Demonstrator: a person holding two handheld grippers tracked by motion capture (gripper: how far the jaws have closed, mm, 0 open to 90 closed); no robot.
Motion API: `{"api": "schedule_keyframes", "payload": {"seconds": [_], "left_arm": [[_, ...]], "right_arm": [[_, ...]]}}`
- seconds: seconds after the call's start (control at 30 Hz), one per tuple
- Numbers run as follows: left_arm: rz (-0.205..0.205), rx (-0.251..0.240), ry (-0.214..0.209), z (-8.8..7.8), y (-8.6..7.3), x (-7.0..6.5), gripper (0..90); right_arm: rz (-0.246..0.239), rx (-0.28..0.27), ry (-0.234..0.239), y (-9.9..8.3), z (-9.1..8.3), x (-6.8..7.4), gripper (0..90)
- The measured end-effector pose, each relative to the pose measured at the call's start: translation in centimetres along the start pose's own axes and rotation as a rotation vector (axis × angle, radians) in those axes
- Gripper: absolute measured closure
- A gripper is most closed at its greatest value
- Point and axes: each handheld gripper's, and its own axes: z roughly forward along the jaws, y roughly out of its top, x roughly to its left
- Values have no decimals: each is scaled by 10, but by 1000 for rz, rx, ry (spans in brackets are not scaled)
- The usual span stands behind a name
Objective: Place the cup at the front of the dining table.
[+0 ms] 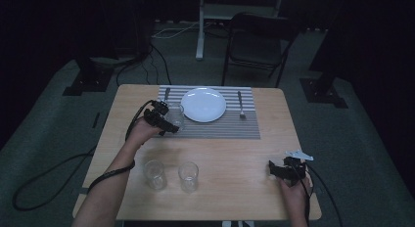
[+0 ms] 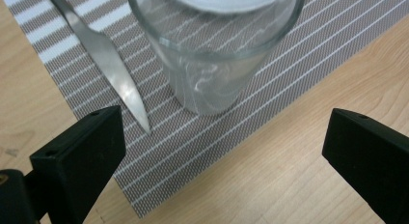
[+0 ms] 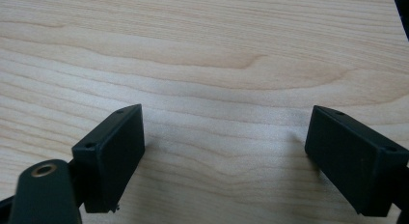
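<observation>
Glass, smooth and breakable: the tumbler (image 2: 217, 55) stands upright on the striped placemat (image 2: 289, 64) beside the knife (image 2: 111, 64), ahead of the left tongs (image 2: 222, 151), spread wide and empty. Best gripped mid-wall, gently. Right tongs (image 3: 224, 147) rest parted over bare counter (image 3: 217, 55).

A dim studio or lab set up as a dining scene: a wooden table (image 1: 205, 163) with a striped placemat (image 1: 215, 126), dark curtains, equipment stands, floor cables (image 1: 147, 60) and 1 folding chair (image 1: 257, 43) on grey carpet.
</observation>
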Motion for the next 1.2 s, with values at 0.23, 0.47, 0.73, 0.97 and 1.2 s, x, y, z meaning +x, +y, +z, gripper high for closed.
{"api": "schedule_keyframes", "payload": {"seconds": [0.23,0.47,0.73,0.97,1.2], "left_arm": [[-13,0,-3,-1,-14,3,19],[-29,22,-20,-1,-31,7,19],[-29,29,-12,-7,-48,10,19],[-47,18,-1,-14,-64,12,19],[-66,-13,4,-24,-82,12,19]], "right_arm": [[0,0,0,0,0,0,137],[-1,0,0,0,0,0,138],[-1,0,0,0,0,0,137],[-1,0,0,0,0,0,137],[0,-1,0,0,0,0,137]]}}
